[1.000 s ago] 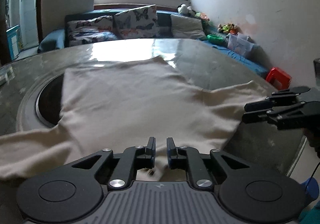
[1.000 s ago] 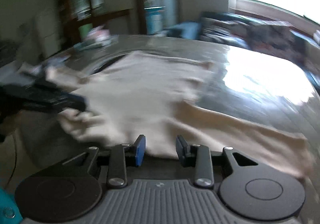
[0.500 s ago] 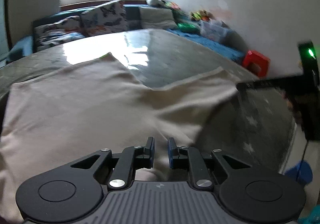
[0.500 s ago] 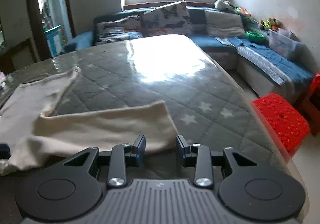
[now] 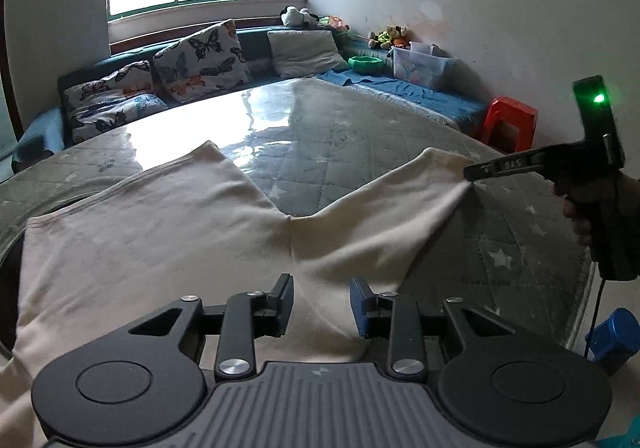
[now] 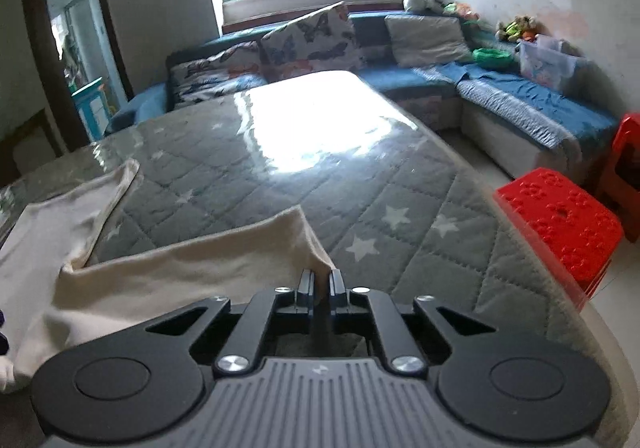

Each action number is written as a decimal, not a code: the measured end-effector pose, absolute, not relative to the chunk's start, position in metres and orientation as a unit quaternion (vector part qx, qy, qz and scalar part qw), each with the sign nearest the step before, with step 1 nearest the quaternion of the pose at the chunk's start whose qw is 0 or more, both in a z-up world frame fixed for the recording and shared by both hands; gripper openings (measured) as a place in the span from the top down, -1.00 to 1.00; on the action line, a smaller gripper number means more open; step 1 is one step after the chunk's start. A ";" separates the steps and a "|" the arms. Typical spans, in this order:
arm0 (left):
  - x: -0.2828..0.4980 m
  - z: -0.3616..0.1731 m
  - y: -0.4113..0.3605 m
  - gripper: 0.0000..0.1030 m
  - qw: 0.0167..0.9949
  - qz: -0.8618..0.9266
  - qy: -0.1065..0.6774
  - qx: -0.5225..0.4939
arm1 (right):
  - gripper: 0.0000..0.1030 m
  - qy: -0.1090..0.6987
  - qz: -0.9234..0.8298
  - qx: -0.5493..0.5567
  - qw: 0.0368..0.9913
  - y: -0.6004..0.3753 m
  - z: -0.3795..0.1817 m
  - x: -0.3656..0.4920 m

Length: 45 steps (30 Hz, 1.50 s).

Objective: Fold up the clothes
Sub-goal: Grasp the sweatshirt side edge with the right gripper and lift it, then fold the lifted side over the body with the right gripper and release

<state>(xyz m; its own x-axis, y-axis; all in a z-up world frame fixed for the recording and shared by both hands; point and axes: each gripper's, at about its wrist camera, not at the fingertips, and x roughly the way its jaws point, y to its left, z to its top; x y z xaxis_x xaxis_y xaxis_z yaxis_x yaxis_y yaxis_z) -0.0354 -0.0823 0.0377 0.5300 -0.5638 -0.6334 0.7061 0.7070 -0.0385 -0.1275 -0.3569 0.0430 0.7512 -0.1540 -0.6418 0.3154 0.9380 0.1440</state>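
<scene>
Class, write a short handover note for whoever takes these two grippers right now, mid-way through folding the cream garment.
Right tongs: shut on the sleeve end of the cream garment.
Left tongs: open, over the garment's near edge, gripping nothing.
Garment lies spread on the quilted table.
Done: sleeve gripped. No fold visible yet.
Left: probably carry the sleeve across the body, then fold the rest.

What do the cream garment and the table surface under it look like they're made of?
Cream garment: soft matte knit, likely cotton jersey; it drapes in gentle folds, with a stitched hem. Table surface: grey quilted fabric with white stars, seemingly under a clear glossy sheet, glass or plastic, given the window glare. The right claw pinches the garment's corner.
</scene>
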 end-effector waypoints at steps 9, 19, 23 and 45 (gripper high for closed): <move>-0.029 0.028 -0.093 0.34 0.862 -0.370 0.329 0.107 | 0.63 0.324 -0.122 0.145 0.927 -0.364 0.037 -0.131; -0.024 0.023 -0.113 0.27 0.855 -0.388 0.328 0.105 | 0.92 0.266 -0.113 0.159 0.944 -0.363 0.067 -0.139; -0.020 0.014 -0.121 0.12 0.850 -0.393 0.338 0.097 | 0.92 0.256 -0.106 0.153 0.949 -0.361 0.078 -0.139; -0.028 0.037 0.030 -0.02 0.915 -0.245 0.320 0.005 | 0.92 0.206 0.144 0.041 0.967 -0.190 0.182 -0.091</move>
